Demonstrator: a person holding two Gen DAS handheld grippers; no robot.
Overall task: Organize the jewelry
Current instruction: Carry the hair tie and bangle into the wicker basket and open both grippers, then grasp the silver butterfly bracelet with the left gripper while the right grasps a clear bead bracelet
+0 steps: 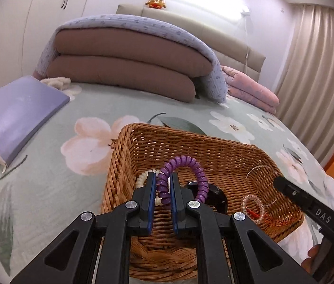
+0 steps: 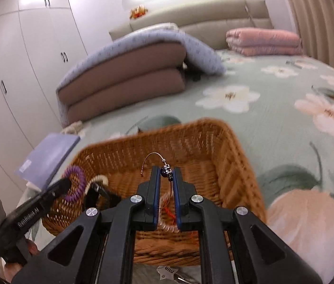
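Two grips, both over wicker basket point(image 1: 226, 151) at lower centre. Left gripper point(image 1: 162, 189) nearly shut on purple coil bracelet point(image 1: 190, 165): springy, light, forgiving anywhere along the coil. Right gripper point(image 2: 166, 189) pinched on thin wire bangle point(image 2: 154, 157) at its beads: delicate, slippery, best gripped there.
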